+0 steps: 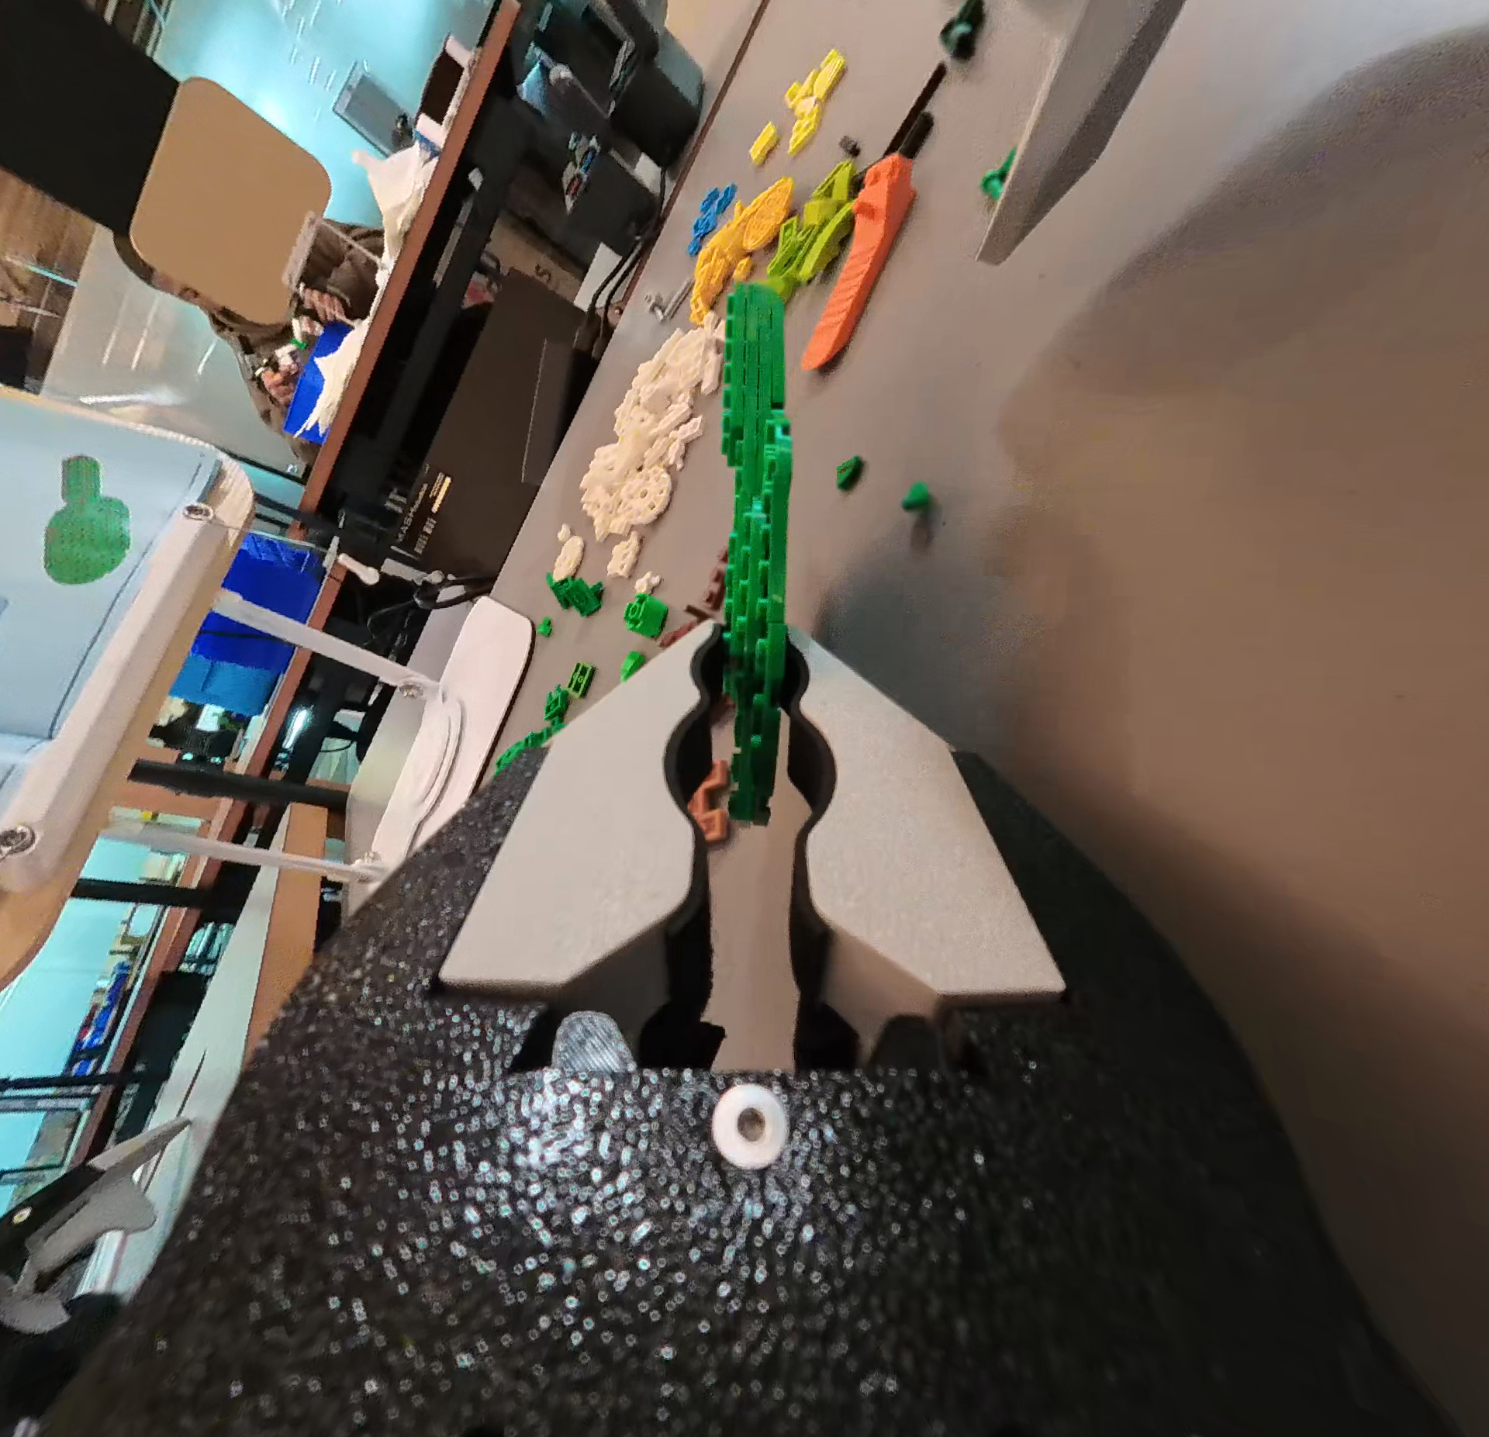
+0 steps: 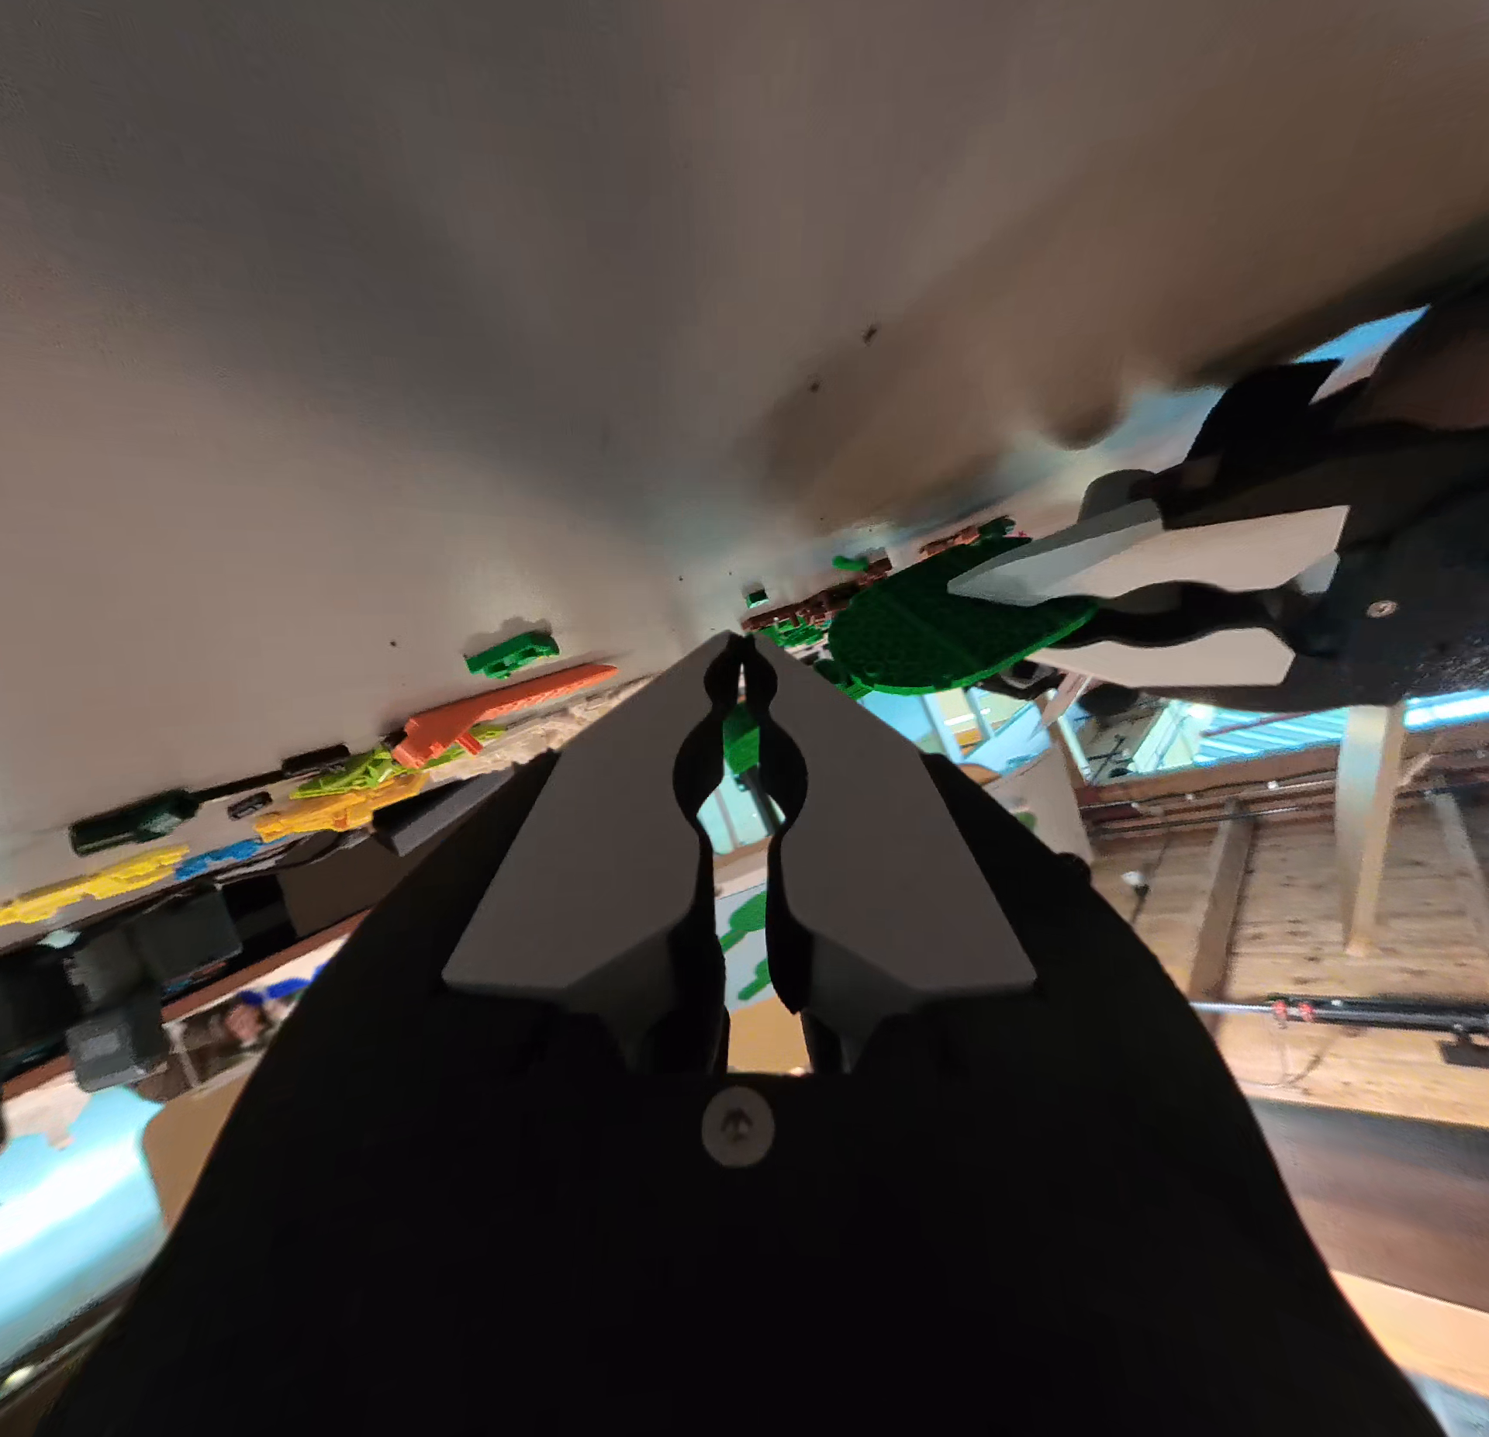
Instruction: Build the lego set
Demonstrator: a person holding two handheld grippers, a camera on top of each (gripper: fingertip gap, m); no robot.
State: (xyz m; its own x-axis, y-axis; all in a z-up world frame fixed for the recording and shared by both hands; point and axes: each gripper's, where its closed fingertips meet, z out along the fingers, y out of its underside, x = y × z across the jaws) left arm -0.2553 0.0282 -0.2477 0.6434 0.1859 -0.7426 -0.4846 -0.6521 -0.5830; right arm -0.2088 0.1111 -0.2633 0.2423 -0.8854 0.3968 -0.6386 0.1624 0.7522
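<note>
Left wrist view has its claw (image 1: 753,673) clamped on a flat green brick plate (image 1: 757,528), seen edge-on; both pads press its faces, and the plate's long axis runs straight ahead, out past the fingertips and over the grey surface (image 1: 1007,512). A small brown piece (image 1: 711,802) shows in the gap beside the plate, lying on the surface beneath. Just beyond the tips lie loose green bricks (image 1: 644,613), then a heap of white pieces (image 1: 644,464), then yellow pieces (image 1: 737,238) and lime pieces (image 1: 814,230). An orange brick separator tool (image 1: 862,262) lies to the right of them, well apart from the plate. Farthest off, a grey finger of the right claw enters at the top edge.

Right wrist view shows its own claw (image 2: 743,642) with the tips together and nothing between them. The plate (image 2: 926,633) lies to its right, broad face showing, gripped at its far end by the left claw (image 2: 1039,613). Brown bricks (image 2: 798,613) lie between the two claws on the surface. The left claw alone has the plate; the right is near it but apart.
</note>
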